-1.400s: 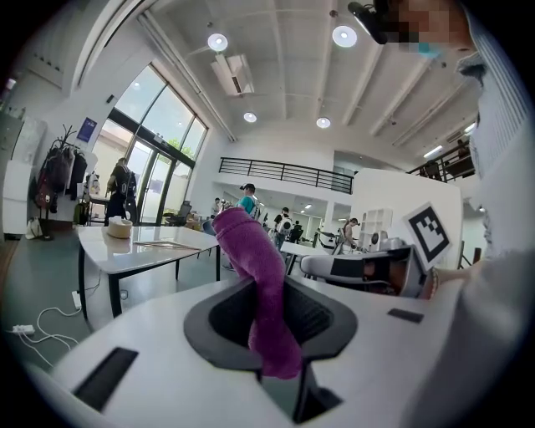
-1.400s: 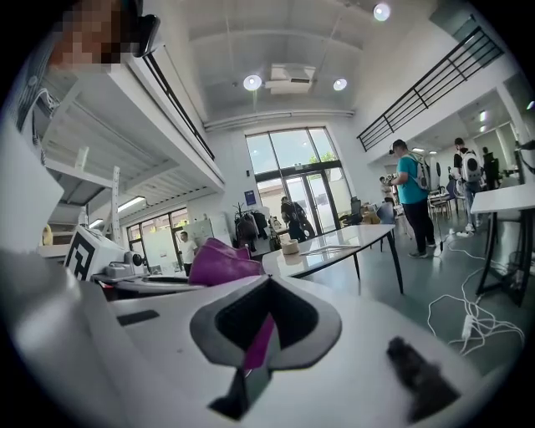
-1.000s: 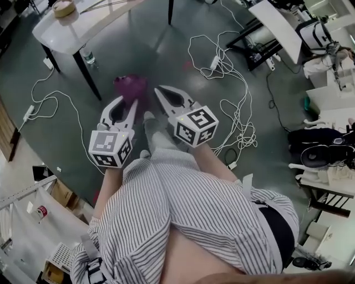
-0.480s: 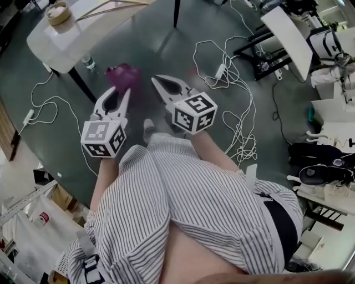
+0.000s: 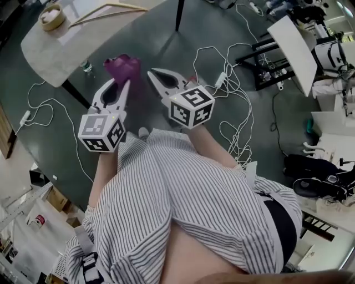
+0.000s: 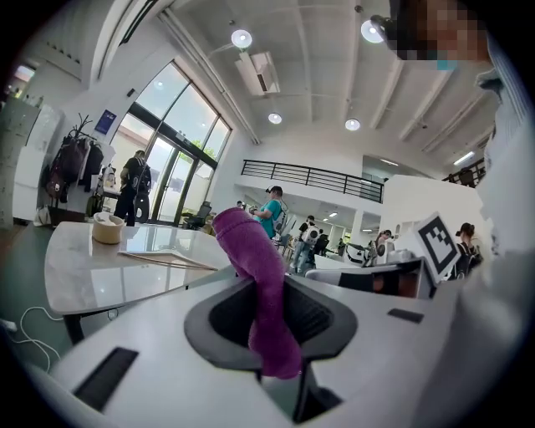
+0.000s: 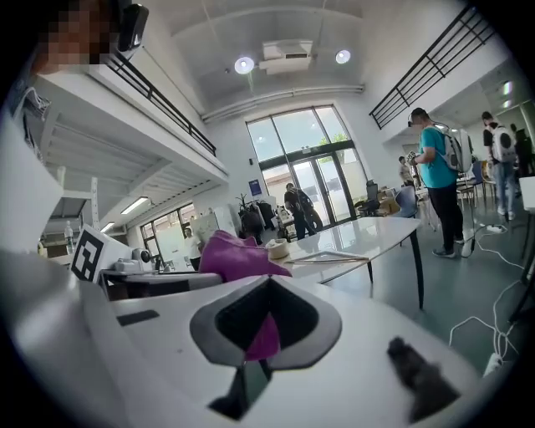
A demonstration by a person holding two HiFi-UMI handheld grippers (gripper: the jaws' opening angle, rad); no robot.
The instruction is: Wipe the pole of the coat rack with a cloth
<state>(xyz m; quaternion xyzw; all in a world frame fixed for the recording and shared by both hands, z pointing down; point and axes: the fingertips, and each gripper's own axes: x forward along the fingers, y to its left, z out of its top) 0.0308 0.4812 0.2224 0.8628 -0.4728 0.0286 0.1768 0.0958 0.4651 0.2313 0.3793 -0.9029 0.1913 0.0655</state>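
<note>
A purple cloth [image 5: 123, 66] sticks out from the tips of my left gripper [image 5: 125, 83], which is shut on it. In the left gripper view the cloth [image 6: 251, 251] rises from between the jaws of the left gripper [image 6: 280, 359]. My right gripper [image 5: 151, 73] sits just to the right of the cloth with its jaws together. In its own view the right gripper [image 7: 263, 351] shows a patch of purple in its hollow, and the cloth [image 7: 234, 255] bulges to the left. A coat rack [image 6: 71, 159] hung with dark coats stands far off by the glass doors.
A white table [image 5: 50, 50] with a tape roll [image 5: 51, 15] and wooden sticks [image 5: 108, 11] stands ahead left, a bottle [image 5: 86, 66] beneath it. White cables [image 5: 233, 111] trail over the dark floor to the right. Desks and bags crowd the right side.
Both grippers have moved forward toward the white table, the cloth going along in the left one. The floor and table have shifted down in the head view.
</note>
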